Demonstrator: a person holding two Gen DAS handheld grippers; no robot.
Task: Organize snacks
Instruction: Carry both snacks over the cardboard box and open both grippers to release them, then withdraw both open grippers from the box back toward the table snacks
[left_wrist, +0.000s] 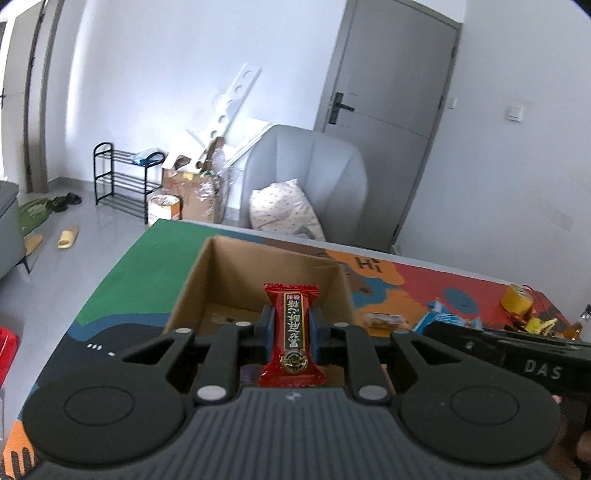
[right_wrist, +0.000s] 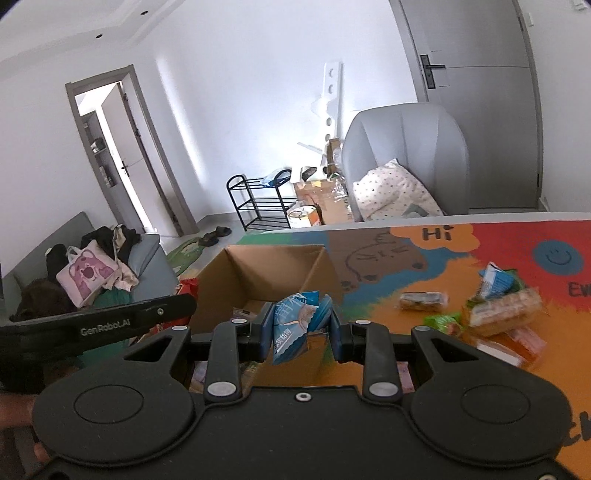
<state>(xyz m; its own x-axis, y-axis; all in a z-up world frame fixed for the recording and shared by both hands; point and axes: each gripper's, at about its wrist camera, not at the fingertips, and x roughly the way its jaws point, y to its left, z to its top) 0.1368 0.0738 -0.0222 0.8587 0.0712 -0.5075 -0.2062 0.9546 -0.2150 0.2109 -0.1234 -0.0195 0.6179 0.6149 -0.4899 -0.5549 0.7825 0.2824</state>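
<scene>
Both grippers tip forward and down over the open cardboard box (left_wrist: 258, 280), each with a snack in its grip. The left gripper (left_wrist: 291, 328) is pinched tight on a red candy bar wrapper (left_wrist: 293, 332) with dark label and gold lettering, the wrapper standing upright between the blue pads, its top crimp poking above the fingertips and lined up over the box's near wall. The right gripper (right_wrist: 299, 325) is clamped on a crumpled light-blue snack packet (right_wrist: 295, 325), which hangs a bit askew between its pads, just at the box's right corner. The box sits on the worktop (left_wrist: 140, 273), which is covered by a bright cartoon mat. From the left wrist view, you get the box floor with something small lying on it, too blurred to name, plus a yellow tape roll (left_wrist: 516, 300) far right and the other gripper's black body (left_wrist: 517, 358) crossing the right edge. The right wrist view gives what that one hides: the pile of loose snacks (right_wrist: 495, 314) well to the right of the box on the mat, a wrapped biscuit pack (right_wrist: 423, 300) lying between the pile and the box, and a grey sofa (right_wrist: 147, 266) heaped with clothes and a pink bag on the left. There the left gripper's arm (right_wrist: 110, 321) cuts in low at the left edge, with a bit of a hand (right_wrist: 14, 410) beneath it.
</scene>
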